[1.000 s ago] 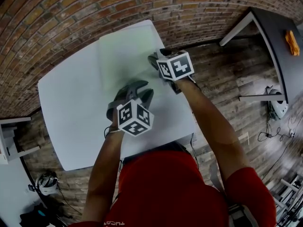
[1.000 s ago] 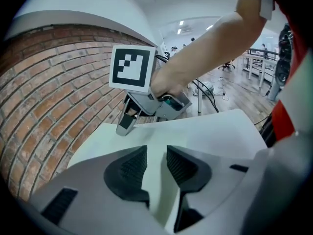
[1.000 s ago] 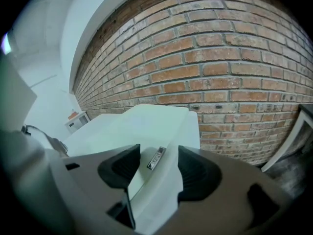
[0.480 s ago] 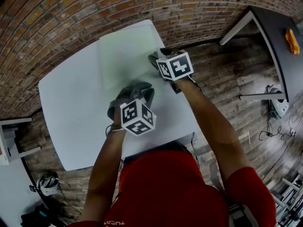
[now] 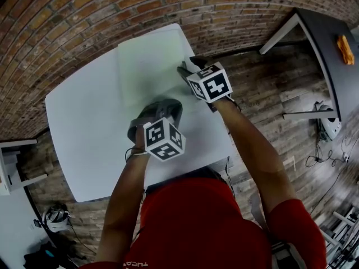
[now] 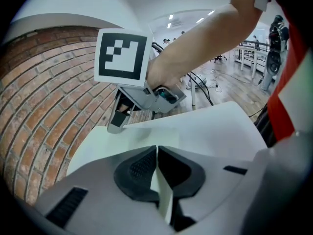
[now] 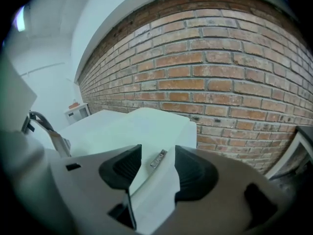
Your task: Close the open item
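Nearby, brick wall (image 5: 67, 27); white table (image 5: 84, 133) under bag (image 5: 147, 66)

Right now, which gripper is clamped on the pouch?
The left gripper: its jaws have just closed on the pouch edge; the right gripper has them apart around the metal tab.

light: bright, even, from overhead | glare: pale desk (image 5: 84, 128) washed out | distortion: strong fisheye, dark corners | focus: left gripper (image 6: 156, 149) soft up close
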